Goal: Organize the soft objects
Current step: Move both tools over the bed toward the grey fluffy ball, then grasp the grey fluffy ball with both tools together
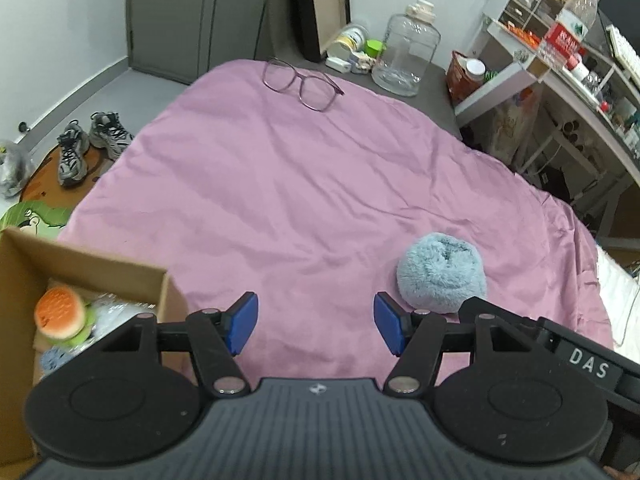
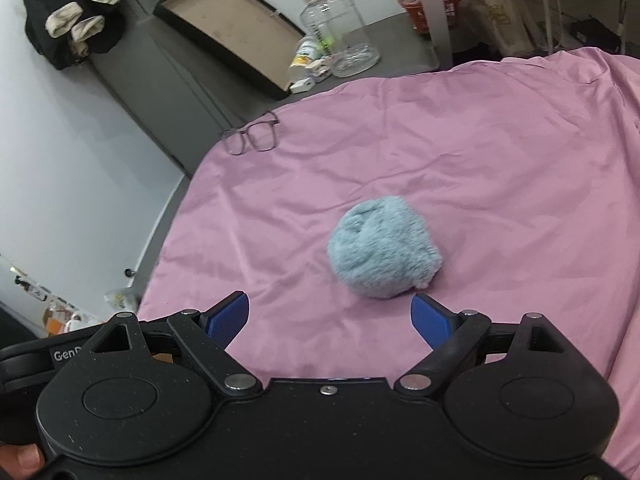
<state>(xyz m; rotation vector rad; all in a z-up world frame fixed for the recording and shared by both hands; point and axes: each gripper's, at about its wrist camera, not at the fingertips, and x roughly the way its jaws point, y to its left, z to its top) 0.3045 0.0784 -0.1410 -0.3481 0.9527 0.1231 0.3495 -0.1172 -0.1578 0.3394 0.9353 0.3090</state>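
Note:
A fluffy pale-blue plush ball (image 1: 442, 272) (image 2: 384, 252) lies on the pink bedsheet (image 1: 300, 184) (image 2: 480, 168). My left gripper (image 1: 316, 326) is open with nothing between its blue pads; the ball sits just beyond and right of its right pad. My right gripper (image 2: 331, 320) is open and empty too, with the ball a little ahead of it, toward its right finger. At the lower left stands a cardboard box (image 1: 80, 264) holding an orange burger-like plush (image 1: 60, 312), a small blue fuzzy item (image 1: 54, 360) and some clear plastic.
Glasses (image 1: 302, 84) (image 2: 252, 138) lie at the sheet's far edge. A clear big jar (image 1: 406, 50) (image 2: 340, 28) and small bottles stand on the grey surface behind. Shelves (image 1: 560, 80) crowd the right. Sneakers (image 1: 90, 144) sit on the floor left.

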